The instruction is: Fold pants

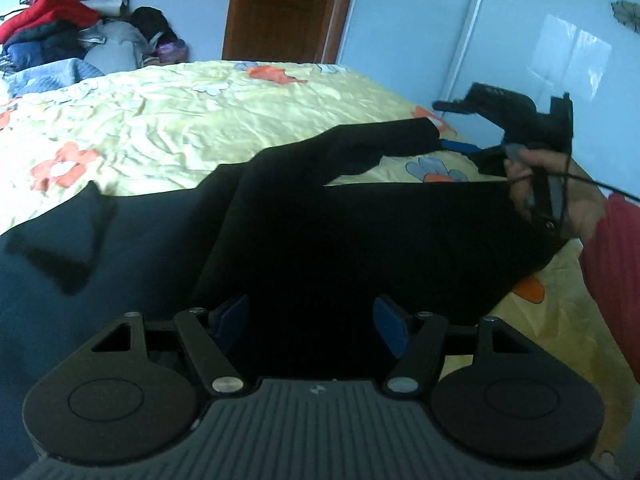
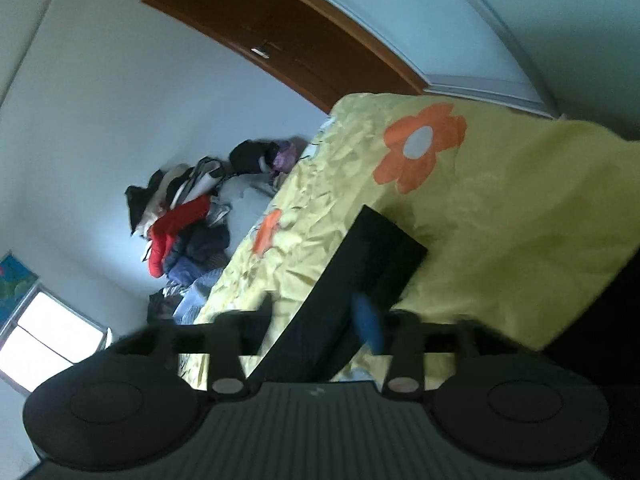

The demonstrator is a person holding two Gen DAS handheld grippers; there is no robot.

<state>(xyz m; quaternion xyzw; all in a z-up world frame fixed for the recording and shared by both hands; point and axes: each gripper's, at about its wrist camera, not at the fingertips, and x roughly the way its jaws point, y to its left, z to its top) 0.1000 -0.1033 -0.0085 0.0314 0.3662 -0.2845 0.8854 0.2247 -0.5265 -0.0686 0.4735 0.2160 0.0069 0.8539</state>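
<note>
Right under my left gripper (image 1: 312,326) the black pants (image 1: 320,232) fill the view: blue pads spread wide, cloth below and between them but not pinched, so I read those jaws as released. Pants lie on the bed (image 1: 168,116), their long axis running from the broad dark part at my near left out to a leg end at the far right. That leg end sits just beside my right gripper (image 1: 460,136), which a hand (image 1: 560,196) in a red sleeve (image 1: 612,272) holds.

From the right wrist view, the right gripper (image 2: 316,320) has the leg's black strip passing between its parted jaws; the pads look clear of it, though blur keeps me cautious. Judging by this, the right hand is nearer the hem, the left nearer the waist half, so any fold would go along that axis.
</note>
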